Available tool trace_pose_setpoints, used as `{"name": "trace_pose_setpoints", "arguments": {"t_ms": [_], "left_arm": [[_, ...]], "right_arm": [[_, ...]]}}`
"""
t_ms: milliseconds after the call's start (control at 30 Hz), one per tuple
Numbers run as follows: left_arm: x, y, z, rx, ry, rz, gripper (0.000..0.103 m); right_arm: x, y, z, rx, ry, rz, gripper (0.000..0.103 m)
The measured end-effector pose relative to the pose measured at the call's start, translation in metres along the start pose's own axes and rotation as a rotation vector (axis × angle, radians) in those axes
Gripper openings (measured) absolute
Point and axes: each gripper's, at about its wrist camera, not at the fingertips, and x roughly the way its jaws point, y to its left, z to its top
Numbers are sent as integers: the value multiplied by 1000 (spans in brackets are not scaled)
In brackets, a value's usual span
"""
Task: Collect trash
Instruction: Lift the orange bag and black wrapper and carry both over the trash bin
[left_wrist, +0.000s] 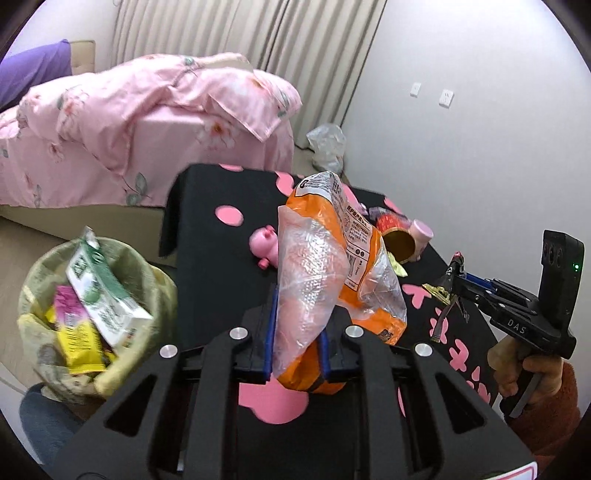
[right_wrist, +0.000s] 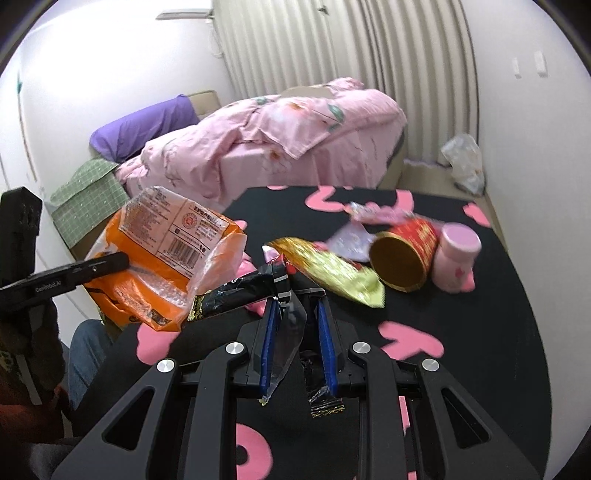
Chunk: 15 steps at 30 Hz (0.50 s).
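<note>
My left gripper (left_wrist: 299, 328) is shut on an orange and clear snack bag (left_wrist: 332, 251), which it holds above the black table (left_wrist: 207, 206); the same orange bag (right_wrist: 155, 258) shows at the left of the right wrist view. My right gripper (right_wrist: 295, 306) is shut on a crumpled black and gold wrapper (right_wrist: 236, 291), with a clear strip hanging between the blue pads. In the left wrist view the right gripper (left_wrist: 452, 284) hovers over the table's right side. A lined trash bin (left_wrist: 44, 266) with cartons and wrappers in it stands left of the table.
On the table lie a gold wrapper (right_wrist: 332, 269), a tipped red and gold can (right_wrist: 406, 254), a pink bottle (right_wrist: 456, 254), a pale purple wrapper (right_wrist: 351, 240) and a pink pig toy (left_wrist: 264, 243). A bed with a pink duvet (left_wrist: 129, 110) stands behind. A plastic bag (left_wrist: 327, 146) lies by the wall.
</note>
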Motion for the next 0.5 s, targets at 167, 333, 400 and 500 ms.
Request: {"name": "trace_pose_setpoints", "arguments": {"t_ms": [167, 333, 400, 500], "left_arm": [[-30, 24, 3, -14, -53, 53, 17], [-50, 63, -1, -79, -80, 117, 17], [-58, 80, -2, -106, -91, 147, 17], [-70, 101, -6, -133, -107, 184, 17]], "right_arm": [[5, 40, 19, -97, -12, 13, 22], [19, 76, 30, -167, 1, 42, 22], [24, 87, 31, -186, 10, 54, 22], [32, 105, 33, -227, 23, 69, 22]]}}
